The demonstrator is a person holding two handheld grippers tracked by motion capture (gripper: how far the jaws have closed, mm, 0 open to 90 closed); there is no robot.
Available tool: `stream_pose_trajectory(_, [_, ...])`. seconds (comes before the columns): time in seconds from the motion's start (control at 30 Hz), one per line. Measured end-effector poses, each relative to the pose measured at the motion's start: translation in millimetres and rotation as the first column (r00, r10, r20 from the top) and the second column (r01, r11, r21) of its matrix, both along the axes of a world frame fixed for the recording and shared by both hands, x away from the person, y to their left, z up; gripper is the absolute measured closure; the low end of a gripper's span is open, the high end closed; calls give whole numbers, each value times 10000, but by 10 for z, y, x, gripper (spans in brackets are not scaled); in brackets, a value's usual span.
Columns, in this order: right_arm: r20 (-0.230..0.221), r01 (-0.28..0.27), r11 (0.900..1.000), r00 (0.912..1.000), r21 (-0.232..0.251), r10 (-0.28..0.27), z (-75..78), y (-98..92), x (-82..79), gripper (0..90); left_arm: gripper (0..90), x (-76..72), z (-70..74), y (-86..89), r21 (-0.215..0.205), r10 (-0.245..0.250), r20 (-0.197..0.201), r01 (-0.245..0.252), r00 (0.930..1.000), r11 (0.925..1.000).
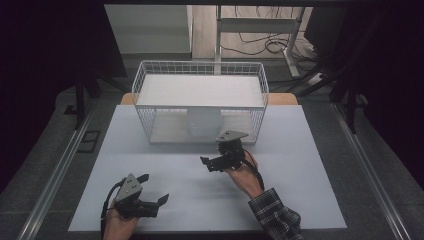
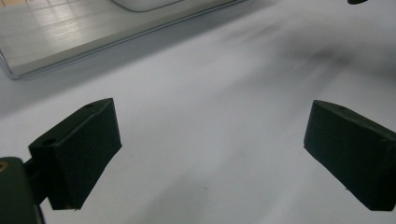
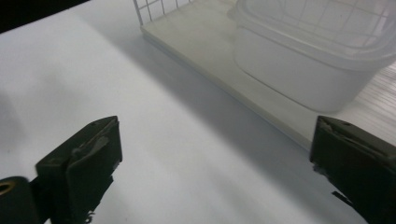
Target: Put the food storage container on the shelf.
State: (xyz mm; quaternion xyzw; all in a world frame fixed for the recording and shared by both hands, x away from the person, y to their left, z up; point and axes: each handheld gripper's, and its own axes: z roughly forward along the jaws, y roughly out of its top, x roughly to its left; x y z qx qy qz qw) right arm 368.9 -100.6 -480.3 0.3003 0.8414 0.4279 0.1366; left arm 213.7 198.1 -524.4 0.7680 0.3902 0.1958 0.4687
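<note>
Standing on the lower shelf of the wire rack (image 1: 201,102) on the bench (image 1: 210,200), the translucent plastic container (image 3: 303,60) lies just ahead of the right gripper (image 1: 220,161), whose jaws are spread and empty. It looks light, thin-walled and slick, so grip across its short sides below the rim. It sits upright, its long axis running obliquely away from the jaws. Resting low, the left gripper (image 1: 150,204) likewise has its jaws spread with nothing between.

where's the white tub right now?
In the high view the white tub stands on the lower shelf of the wire rack, at the table's far middle, just beyond the open right gripper.
</note>
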Motion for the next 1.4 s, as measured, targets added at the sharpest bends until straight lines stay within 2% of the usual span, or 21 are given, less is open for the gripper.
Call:
stream_pose_trajectory(0.63, [406, 136, 9999, 9991, 98, -140, 82, -258, -307, 0, 24, 1, -8, -25, 107, -129, -223, 132, 9997, 9999])
stream_pose_trajectory(0.97, [323, 153, 9998, 9994, -83, -150, 24, -397, -477, 0, 21, 4, -27, -58, 256, -255, -317, 263, 9992, 9993])
stream_pose_trajectory(1.13, [404, 121, 9998, 9991, -125, -116, 16, -435, -561, 0, 19, 6, -45, -83, 477, -324, -404, 344, 9987, 9983])
stream_pose_trajectory(1.4, [452, 77, 9995, 9990, -313, -63, -26, -522, -702, 0, 17, 4, -50, -71, 599, -215, -480, 244, 9986, 9979])
